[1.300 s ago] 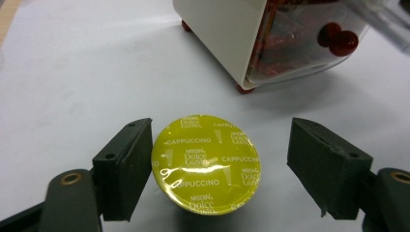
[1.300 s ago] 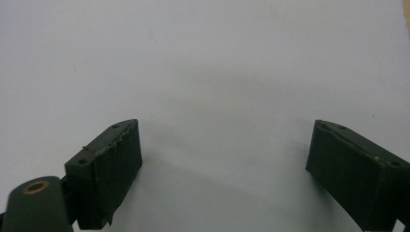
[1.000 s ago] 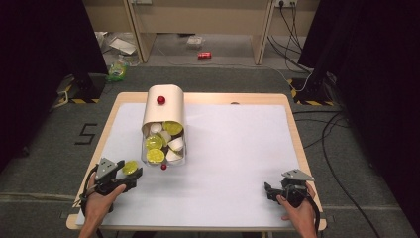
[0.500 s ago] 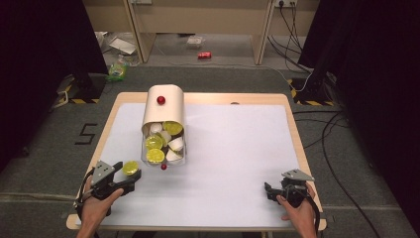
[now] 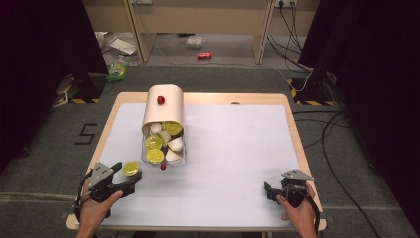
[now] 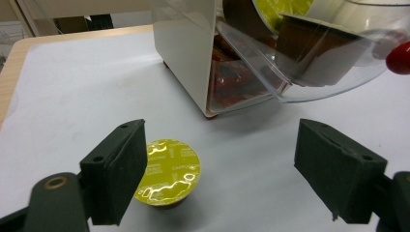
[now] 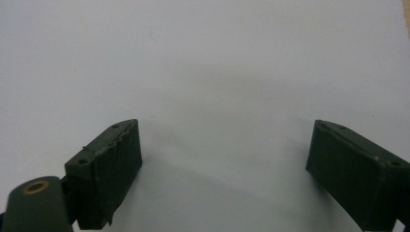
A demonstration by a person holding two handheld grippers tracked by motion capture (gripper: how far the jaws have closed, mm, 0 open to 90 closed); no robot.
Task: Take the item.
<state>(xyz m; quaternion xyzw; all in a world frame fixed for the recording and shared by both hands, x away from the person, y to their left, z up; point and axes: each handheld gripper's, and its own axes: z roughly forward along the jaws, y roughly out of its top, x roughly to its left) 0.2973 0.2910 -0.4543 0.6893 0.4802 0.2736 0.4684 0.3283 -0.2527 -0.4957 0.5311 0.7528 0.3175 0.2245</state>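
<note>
High view, dispenser: we see a cream capsule dispenser (image 5: 163,116) lying toward the left of the white table cover (image 5: 233,163), its clear drawer (image 5: 165,148) pulled open toward us and holding yellow-lidded and white capsules.
High view, capsule: one yellow-lidded capsule (image 5: 131,168) stands on the cover just left of the drawer's open end, apart from it.
High view, left gripper: our left gripper (image 5: 130,179) sits just on our side of the dispenser, with the capsule at its jaw tips.
High view, right gripper: our right gripper (image 5: 268,190) rests far to the right of the dispenser, near the table's front edge.
Left gripper view, jaws: spread wide and released; the capsule (image 6: 167,172) stands upright beside the left-hand jaw (image 6: 116,169), touching it or nearly so, off-centre in the gap.
Left gripper view, extra detail: it shows the lid's printed foil and the drawer's (image 6: 309,63) red knob (image 6: 399,58) close ahead, too small to tell in the high view.
Right gripper view, jaws: released, wide apart over bare cover (image 7: 208,72), holding nothing.
Risk, tipping: we judge that closing now would push the capsule sideways or tip it, because one jaw meets it first.
Risk, collision: reaching forward could knock the drawer, since it hangs just beyond the jaws.
</note>
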